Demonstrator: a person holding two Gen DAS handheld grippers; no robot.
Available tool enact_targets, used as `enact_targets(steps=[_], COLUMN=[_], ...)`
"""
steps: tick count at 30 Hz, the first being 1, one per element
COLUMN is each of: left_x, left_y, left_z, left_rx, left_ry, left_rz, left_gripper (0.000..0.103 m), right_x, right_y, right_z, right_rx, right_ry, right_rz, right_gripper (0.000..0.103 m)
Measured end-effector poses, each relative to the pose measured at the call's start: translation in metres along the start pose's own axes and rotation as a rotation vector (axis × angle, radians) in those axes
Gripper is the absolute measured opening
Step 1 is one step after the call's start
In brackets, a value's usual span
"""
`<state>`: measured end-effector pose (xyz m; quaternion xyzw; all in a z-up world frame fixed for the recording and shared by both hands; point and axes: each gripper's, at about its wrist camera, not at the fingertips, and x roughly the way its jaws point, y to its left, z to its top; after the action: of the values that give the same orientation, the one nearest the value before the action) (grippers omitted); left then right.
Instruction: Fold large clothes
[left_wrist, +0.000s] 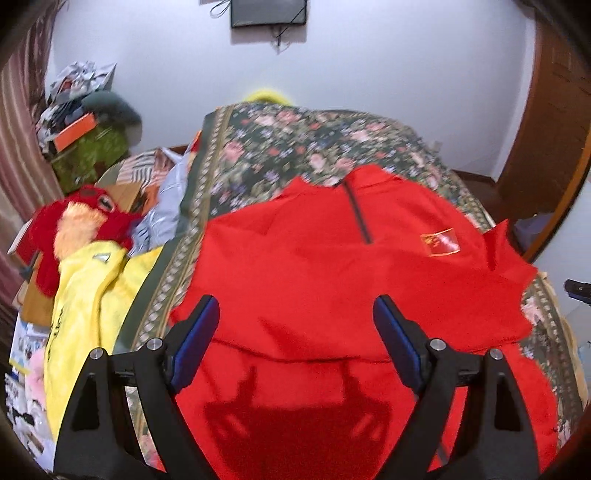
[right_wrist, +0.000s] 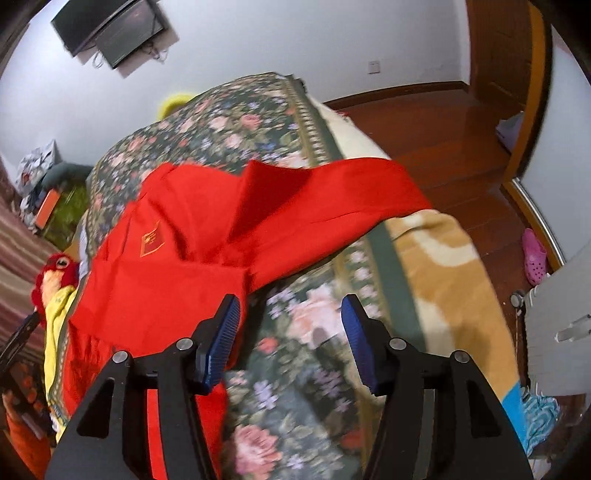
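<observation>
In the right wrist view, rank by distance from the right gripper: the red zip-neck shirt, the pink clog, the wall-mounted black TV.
1. Red zip-neck shirt: beside the left finger of the right gripper.
2. Pink clog: on the wooden floor, far right.
3. Wall-mounted black TV: upper left, beyond the bed.

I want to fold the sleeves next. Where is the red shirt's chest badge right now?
In the left wrist view the badge sits right of the dark zipper on the red shirt, spread on the floral bedspread.
</observation>
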<state>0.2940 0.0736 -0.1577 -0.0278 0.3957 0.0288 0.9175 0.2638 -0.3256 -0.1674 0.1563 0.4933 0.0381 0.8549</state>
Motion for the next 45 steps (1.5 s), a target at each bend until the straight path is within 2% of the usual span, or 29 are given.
enact_targets(steps=[5,9,12,17,20,21,24,27,30,32,34,37,41,45], left_x=[0.014,0.033,0.046,0.058,0.061,0.061,0.062,0.063,0.060,0.056,0.050,0.044,0.031,0.016], left_y=[-0.019,-0.026,-0.024,-0.011,-0.004,-0.003,-0.002,-0.004,-0.006,-0.007,-0.003,0.003,0.007,0.012], left_z=[-0.001,-0.010,-0.018,-0.026,-0.027,-0.028,-0.031,-0.036,-0.041,-0.044,-0.048,-0.053,-0.054,-0.055], left_rx=[0.002,0.005,-0.008,-0.031,-0.049,-0.053,-0.053,-0.039,-0.017,-0.010,-0.029,-0.071,-0.074,-0.071], left_ry=[0.013,0.050,0.080,0.113,0.119,0.121,0.125,0.136,0.138,0.134,0.124,0.128,0.121,0.096], left_rz=[-0.054,-0.048,-0.047,-0.023,-0.016,-0.012,0.002,0.005,0.030,0.052,0.052,0.021,0.016,0.012], left_gripper=[0.087,0.087,0.087,0.087,0.087,0.087,0.087,0.087,0.087,0.087,0.087,0.087,0.087,0.087], right_x=[0.034,0.064,0.078,0.100,0.117,0.124,0.135,0.136,0.129,0.114,0.101,0.074,0.030,0.001], right_y=[-0.030,-0.055,-0.069,-0.083,-0.092,-0.093,-0.099,-0.101,-0.087,-0.066,-0.051,-0.027,0.015,0.063], right_z=[0.013,0.027,0.037,0.058,0.063,0.064,0.065,0.067,0.074,0.079,0.084,0.092,0.097,0.086], right_rx=[0.051,0.164,0.226,0.303,0.351,0.356,0.381,0.399,0.311,0.186,0.117,0.061,-0.024,-0.134], right_ry=[0.065,0.113,0.095,0.071,0.089,0.093,0.075,0.060,0.043,-0.008,-0.047,-0.103,-0.182,-0.224], right_rz=[-0.018,0.029,0.069,0.088,0.110,0.104,0.037,-0.010,-0.094,-0.177,-0.211,-0.174,-0.078,0.048], right_gripper=[0.054,0.054,0.054,0.055,0.055,0.053,0.031,0.019,0.011,0.009,0.008,0.007,0.007,0.007])
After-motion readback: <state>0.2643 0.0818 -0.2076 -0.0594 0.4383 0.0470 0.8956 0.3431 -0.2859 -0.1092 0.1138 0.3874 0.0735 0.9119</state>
